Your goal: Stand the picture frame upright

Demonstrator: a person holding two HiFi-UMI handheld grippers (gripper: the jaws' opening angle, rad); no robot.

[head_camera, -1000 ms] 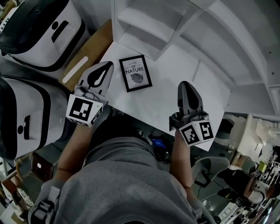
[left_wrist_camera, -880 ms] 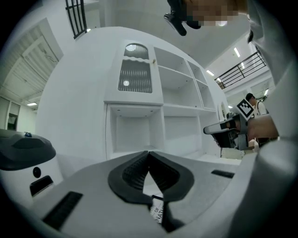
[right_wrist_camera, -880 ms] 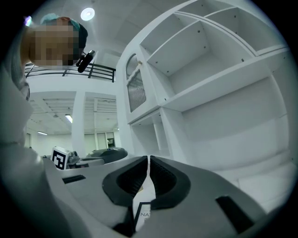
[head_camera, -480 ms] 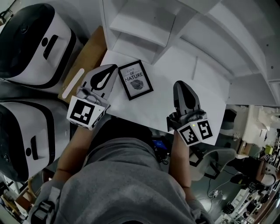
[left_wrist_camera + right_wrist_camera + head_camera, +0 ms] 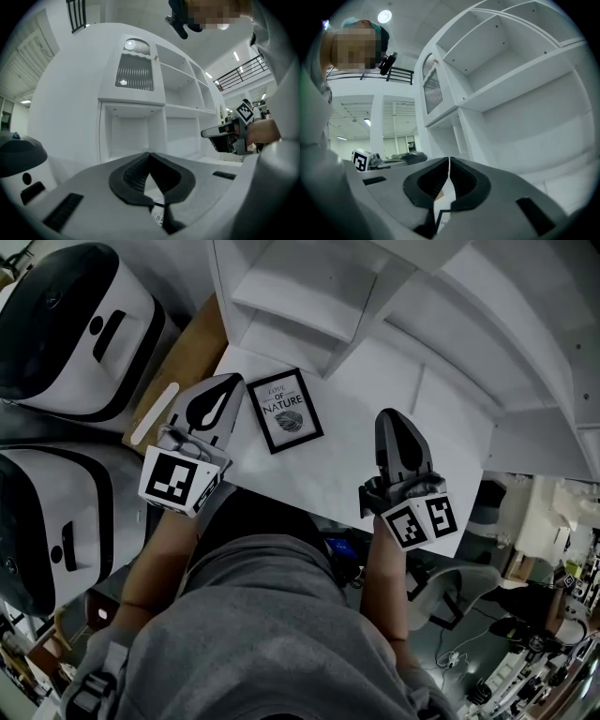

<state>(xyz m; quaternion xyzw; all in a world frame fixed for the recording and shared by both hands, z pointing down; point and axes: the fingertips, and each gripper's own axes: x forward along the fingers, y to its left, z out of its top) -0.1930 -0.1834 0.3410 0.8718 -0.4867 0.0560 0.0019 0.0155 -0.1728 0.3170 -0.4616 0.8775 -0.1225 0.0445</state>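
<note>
1. My left hand-held gripper (image 5: 228, 381) is clenched and empty, just left of the frame (image 5: 284, 411).
2. The frame lies flat on the desk (image 5: 375, 381).
3. My right hand-held gripper (image 5: 392, 418), clenched and empty, hovers apart to its right.

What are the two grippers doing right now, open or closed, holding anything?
Left gripper: closed, holding nothing.
Right gripper: closed, holding nothing.

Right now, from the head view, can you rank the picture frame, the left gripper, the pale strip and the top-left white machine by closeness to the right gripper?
From the right gripper:
1. picture frame, flat on the table, just to its left.
2. left gripper, beyond the frame.
3. pale strip, on the wooden board.
4. white machine, far top left.
</note>
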